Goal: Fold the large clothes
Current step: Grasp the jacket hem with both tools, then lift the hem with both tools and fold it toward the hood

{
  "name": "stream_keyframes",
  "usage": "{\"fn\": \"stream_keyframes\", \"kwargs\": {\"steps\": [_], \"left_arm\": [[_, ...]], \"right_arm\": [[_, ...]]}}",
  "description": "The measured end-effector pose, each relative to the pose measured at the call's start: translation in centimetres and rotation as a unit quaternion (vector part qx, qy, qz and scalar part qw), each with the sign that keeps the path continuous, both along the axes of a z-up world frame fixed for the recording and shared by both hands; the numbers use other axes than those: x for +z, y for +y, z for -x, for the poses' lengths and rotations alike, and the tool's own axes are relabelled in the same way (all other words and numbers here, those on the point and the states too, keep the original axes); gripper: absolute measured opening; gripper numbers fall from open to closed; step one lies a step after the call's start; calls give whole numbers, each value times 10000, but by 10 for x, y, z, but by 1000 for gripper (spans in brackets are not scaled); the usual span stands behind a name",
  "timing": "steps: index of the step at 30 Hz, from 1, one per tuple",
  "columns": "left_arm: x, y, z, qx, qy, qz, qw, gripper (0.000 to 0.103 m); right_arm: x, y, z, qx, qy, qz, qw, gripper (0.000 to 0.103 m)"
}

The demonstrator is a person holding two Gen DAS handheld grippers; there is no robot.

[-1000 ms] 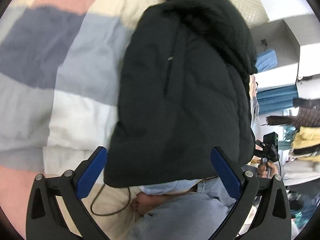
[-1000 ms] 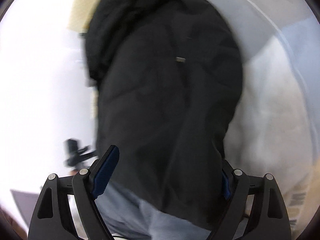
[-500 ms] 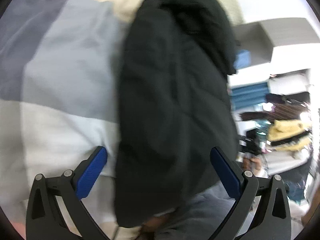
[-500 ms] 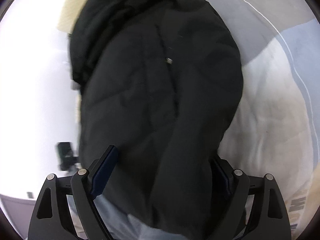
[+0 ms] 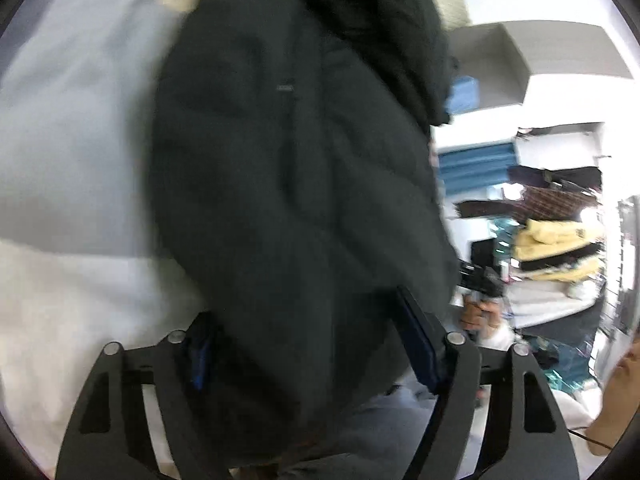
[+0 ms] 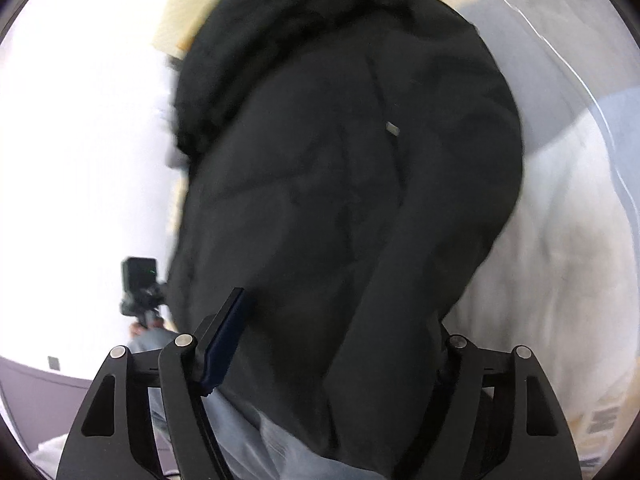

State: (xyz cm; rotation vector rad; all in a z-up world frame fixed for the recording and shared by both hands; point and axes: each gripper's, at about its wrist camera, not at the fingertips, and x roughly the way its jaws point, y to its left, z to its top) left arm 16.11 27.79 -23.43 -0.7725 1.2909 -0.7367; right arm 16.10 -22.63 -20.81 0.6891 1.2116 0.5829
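Note:
A large black padded jacket (image 5: 296,184) lies on the patchwork bedspread (image 5: 68,152) and fills the middle of both views (image 6: 352,200). My left gripper (image 5: 308,344) is open, with the jacket's near hem lying between its blue-padded fingers (image 5: 420,344); the left pad is half hidden by the fabric. My right gripper (image 6: 336,352) is open too, its fingers (image 6: 222,344) straddling the same hem; the right pad is hidden behind the cloth.
The bedspread (image 6: 560,264) spreads pale grey, white and cream around the jacket. A shelf with folded yellow and dark clothes (image 5: 556,248) stands at the right. The person's jeans (image 6: 256,436) show under the hem. The other gripper's camera (image 6: 138,284) shows at left.
Both grippers have moved forward onto the jacket's near hem, so fabric now lies between the fingers. The jacket looks larger and the left view has swung right.

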Motion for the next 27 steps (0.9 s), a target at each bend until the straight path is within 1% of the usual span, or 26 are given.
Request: {"fn": "stream_keyframes", "kwargs": {"steps": [1,2,3,5,6,7,10,12,14,16,17,19,22,24,27], "left_arm": [[12,-5,1,-184,-226,-136,9995,74],[18,-7,2,-243,-317,-215,9990,74],[25,-10,2,-315,-337,-238,9987,74],[30,-12,-1,-371,-310,-243,9985,74],[31,-16,-3,-420,-277,-324,9982,73],[30,-22,-6,-522,-198,-497,9972,72],[23,-37,-17,-703,97,-957,9929,65],[21,-36,-18,-727,262,-1137,9905,61],[24,-36,-17,-743,321,-1266,9887,57],[33,-40,-18,-776,347,-1448,9858,48],[38,-44,-18,-763,372,-1507,9849,46],[47,-48,-21,-707,393,-1622,9834,38],[54,-44,-18,-632,429,-1782,9810,32],[57,-40,-14,-548,424,-1818,9809,27],[64,-31,-7,-350,353,-1783,9827,19]], "right_arm": [[2,4,1,12,-77,-49,10000,72],[7,7,3,38,-215,-14,9998,72],[12,7,5,32,-362,3,9993,72],[14,5,6,-82,-502,-61,9987,71],[14,2,8,-195,-526,-106,9984,69],[14,0,9,-248,-532,-111,9982,68],[11,2,11,-383,-557,-53,9977,64],[7,-3,16,-475,-514,-20,9975,60],[4,-3,15,-570,-454,28,9973,57],[1,-8,15,-531,-365,15,9979,56],[-1,-7,13,-516,-328,25,9981,54],[-4,-4,7,-479,-285,31,9984,50],[-7,-3,3,-467,-259,42,9986,36],[-5,-3,3,-482,-293,6,9984,24],[3,-4,6,-449,-496,74,9977,15]]}}
